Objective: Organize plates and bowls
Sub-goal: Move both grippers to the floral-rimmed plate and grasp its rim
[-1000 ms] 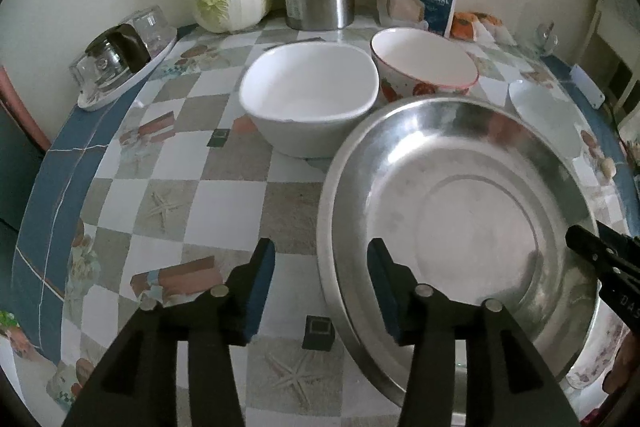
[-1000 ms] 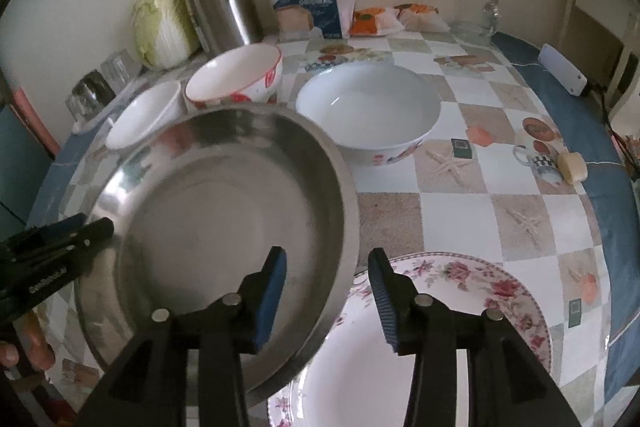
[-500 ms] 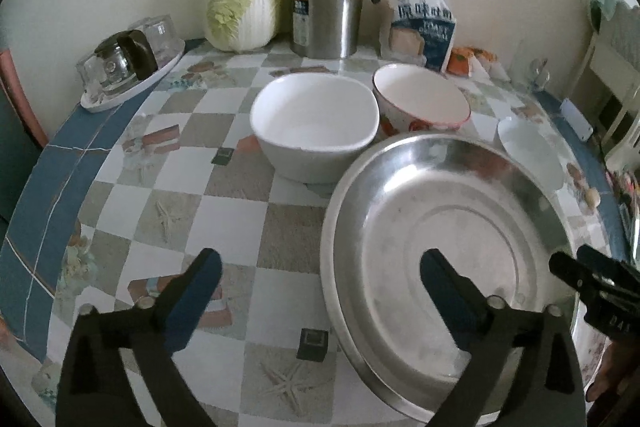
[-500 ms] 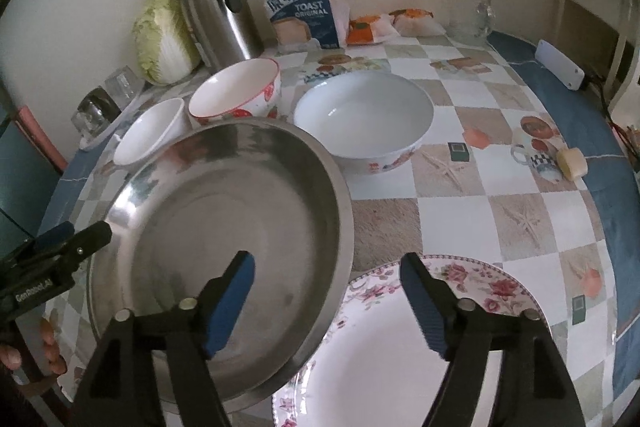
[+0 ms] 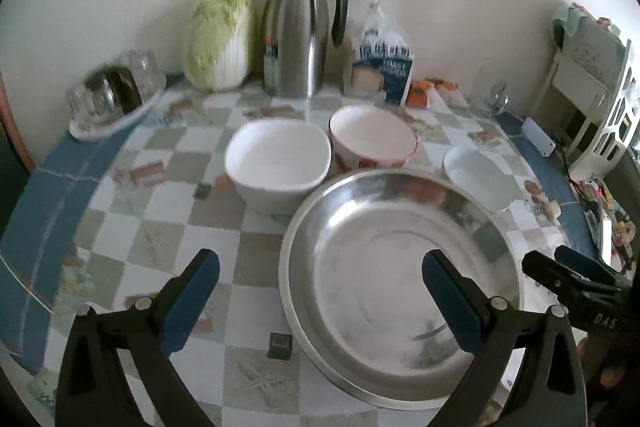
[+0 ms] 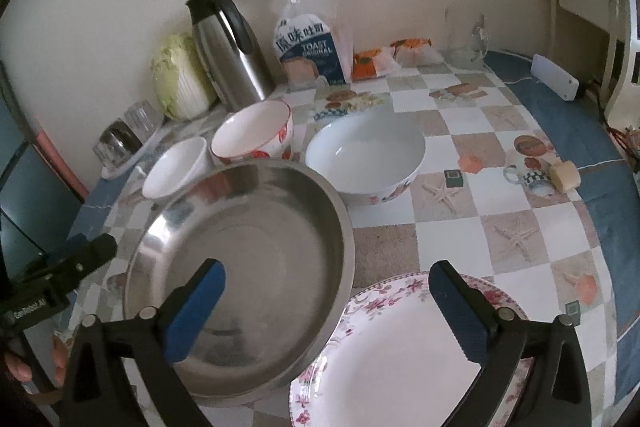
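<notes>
Claws both released: my left claw (image 5: 320, 283) and right claw (image 6: 326, 293) just spread wide, empty, above steel basin (image 6: 256, 251) on tabletop (image 6: 452, 227).

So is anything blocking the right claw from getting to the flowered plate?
Nothing visible. The right claw, open, hangs over the flowered plate; only the steel basin overlaps the plate's left rim.

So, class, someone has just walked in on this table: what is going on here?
A person is sorting dishes with a gripper in each hand. Both the left gripper and the right gripper have just been opening their jaws, which now stand wide and hold nothing. The steel basin sits free on the checked table, its edge over the floral plate. Behind it wait a square white bowl, a red-patterned bowl and a large white bowl.
</notes>
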Demonstrator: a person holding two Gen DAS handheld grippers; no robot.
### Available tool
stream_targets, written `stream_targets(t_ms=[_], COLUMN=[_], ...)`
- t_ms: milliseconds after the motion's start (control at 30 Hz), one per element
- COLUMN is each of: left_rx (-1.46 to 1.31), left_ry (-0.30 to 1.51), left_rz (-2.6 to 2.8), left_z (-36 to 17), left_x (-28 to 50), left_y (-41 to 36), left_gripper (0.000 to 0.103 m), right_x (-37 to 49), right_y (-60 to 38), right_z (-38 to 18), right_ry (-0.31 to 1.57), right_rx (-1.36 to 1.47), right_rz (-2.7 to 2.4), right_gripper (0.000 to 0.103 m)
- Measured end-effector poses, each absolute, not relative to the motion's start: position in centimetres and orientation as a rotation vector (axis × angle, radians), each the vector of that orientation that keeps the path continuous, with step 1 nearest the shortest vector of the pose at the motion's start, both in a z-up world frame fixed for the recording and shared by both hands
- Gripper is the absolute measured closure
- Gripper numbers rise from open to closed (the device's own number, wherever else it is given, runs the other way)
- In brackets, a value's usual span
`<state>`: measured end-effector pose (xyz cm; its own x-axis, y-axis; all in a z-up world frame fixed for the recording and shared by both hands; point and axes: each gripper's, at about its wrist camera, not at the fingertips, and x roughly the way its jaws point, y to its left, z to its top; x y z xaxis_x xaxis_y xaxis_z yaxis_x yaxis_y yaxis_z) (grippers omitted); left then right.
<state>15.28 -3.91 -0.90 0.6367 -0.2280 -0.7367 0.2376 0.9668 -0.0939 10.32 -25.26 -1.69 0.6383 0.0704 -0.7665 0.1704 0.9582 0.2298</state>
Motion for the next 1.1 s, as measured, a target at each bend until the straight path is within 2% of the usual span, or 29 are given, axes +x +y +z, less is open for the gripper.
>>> stream_targets(t_ms=[300, 567, 667, 733, 800, 900, 1000, 1100], left_rx=[0.038, -0.142, -0.158, -0.136, -0.134, -0.128, -0.066, -0.048], left_ry=[0.768, 0.96, 1.031, 1.069, 1.113, 1.202, 1.254, 1.309], left_rz=[-0.267, -0.505, -0.569, -0.598, -0.625, -0.657, -0.648, -0.636], left_z=[2.7, 2.4, 1.7, 1.3, 0.8, -0.4, -1.7, -2.9], left_x=[12.2, 9.8, 8.8, 8.0, 7.3, 6.2, 5.6, 5.5], left_y=[-5.5, -8.6, -10.6, -12.1, -13.1, -14.8, -16.3, -17.1], left_gripper=[0.002, 0.002, 0.007, 0.015, 0.018, 0.02, 0.02, 0.023], right_x=[7.4, 3.9, 3.2, 2.9, 2.4, 2.2, 2.1, 2.1], right_y=[-26.2, -31.2, -32.9, -34.0, -34.8, -35.6, -36.4, -36.7], right_z=[1.5, 1.4, 0.2, -0.5, -0.9, -1.9, -3.4, -4.6], right_ry=[0.807, 0.845, 0.903, 0.933, 0.943, 0.98, 1.031, 1.08], right_rx=[0.214, 0.311, 0.343, 0.372, 0.398, 0.431, 0.482, 0.493], right_rz=[-0.108, -0.242, -0.28, -0.3, -0.306, -0.302, -0.287, -0.298], right_gripper=[0.0, 0.001, 0.011, 0.019, 0.02, 0.026, 0.037, 0.039])
